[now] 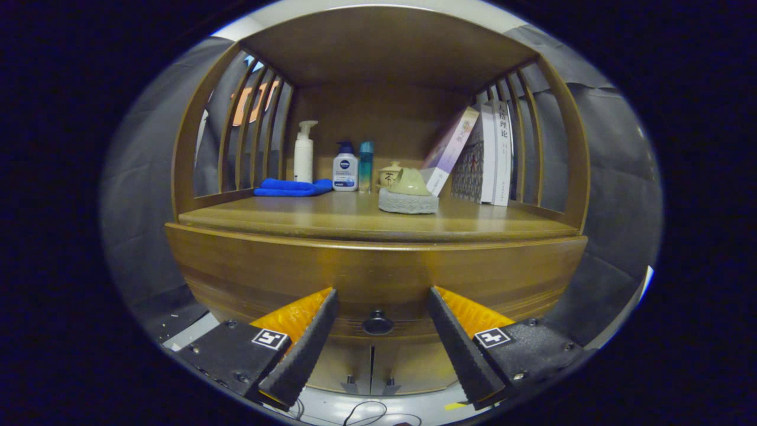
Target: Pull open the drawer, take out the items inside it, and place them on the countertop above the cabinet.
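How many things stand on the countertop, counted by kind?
Bottles: 3, pump bottle, white bottle, teal bottle
Books: 3, one leaning book, two upright books
Cloth: 1, blue cloth
Teaware: 2, jar, teapot
Stone base: 1
Total: 10

A brown wooden cabinet (pixel 378 266) with a curved front stands against dark grey padded cloth walls (pixel 615 177). Above it rises an open shelf bay with a flat wooden roof panel (pixel 384 44) and slatted wooden sides (pixel 251 130), the cloth showing between the slats. Two lower cabinet doors (pixel 372 370) meet at a narrow seam. Below lies a pale floor (pixel 355 408) with a thin dark cable (pixel 364 411) looped across it. Light is dim and warm on the wood
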Demonstrator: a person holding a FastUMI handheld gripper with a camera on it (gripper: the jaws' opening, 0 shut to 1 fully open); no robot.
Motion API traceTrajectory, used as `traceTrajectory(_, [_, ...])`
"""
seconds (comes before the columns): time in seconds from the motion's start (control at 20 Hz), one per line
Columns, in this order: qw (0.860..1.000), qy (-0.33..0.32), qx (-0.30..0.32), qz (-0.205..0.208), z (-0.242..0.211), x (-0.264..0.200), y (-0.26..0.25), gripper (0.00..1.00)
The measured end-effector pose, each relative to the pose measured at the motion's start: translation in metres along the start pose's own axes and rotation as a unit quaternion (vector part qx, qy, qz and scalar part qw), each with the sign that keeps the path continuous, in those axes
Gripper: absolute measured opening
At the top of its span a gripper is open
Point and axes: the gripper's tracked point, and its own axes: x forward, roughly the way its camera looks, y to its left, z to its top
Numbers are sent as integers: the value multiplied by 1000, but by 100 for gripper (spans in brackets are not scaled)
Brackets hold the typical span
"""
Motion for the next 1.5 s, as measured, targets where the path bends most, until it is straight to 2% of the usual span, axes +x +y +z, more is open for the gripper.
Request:
traceTrajectory(0.4, [1000, 8, -7, -4, 0, 3, 1, 100])
traceTrajectory(0.6, [1000, -3, 3, 7, 20, -10, -6, 100])
traceTrajectory(1.0, [998, -37, -1, 55, 87, -81, -10, 100])
traceTrajectory(1.35, [989, -101, -30, 101, 181, -170, -19, 100])
traceTrajectory(1.5, [985, -135, -36, 106, 220, -211, -33, 100])
